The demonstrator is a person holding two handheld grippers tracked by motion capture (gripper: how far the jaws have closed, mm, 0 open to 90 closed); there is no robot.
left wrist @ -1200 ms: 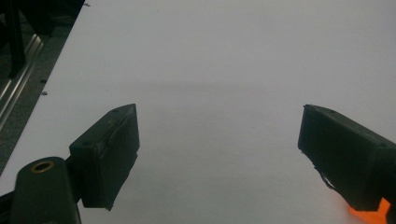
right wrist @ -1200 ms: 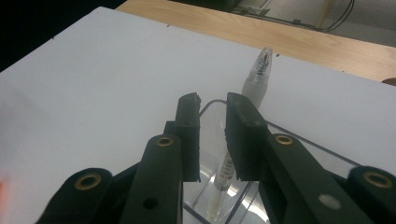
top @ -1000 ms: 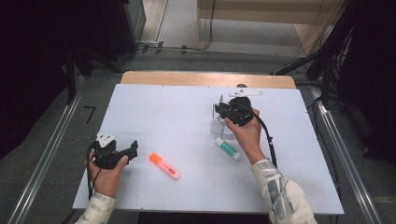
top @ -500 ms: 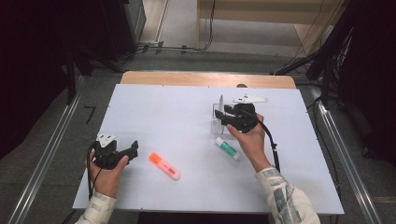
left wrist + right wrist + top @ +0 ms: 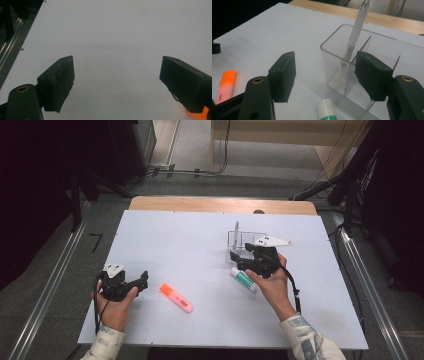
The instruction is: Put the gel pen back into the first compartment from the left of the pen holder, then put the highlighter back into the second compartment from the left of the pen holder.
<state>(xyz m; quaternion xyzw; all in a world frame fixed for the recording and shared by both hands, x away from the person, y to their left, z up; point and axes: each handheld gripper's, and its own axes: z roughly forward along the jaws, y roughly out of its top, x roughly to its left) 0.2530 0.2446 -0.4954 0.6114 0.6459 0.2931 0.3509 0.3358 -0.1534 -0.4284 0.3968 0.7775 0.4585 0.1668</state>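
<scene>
Right gripper (image 5: 325, 77), fingers just spread and empty, leaves the pen (image 5: 353, 40) leaning in the clear organizer (image 5: 362, 72) ahead, glue stick (image 5: 327, 110) below them; left gripper (image 5: 117, 82) waits, released.

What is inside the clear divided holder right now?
In the clear holder, one white pen stands tilted in a compartment against a divider. The open right gripper holds nothing; its jaws have just been opening. One jaw hides part of the neighbouring compartment.
</scene>
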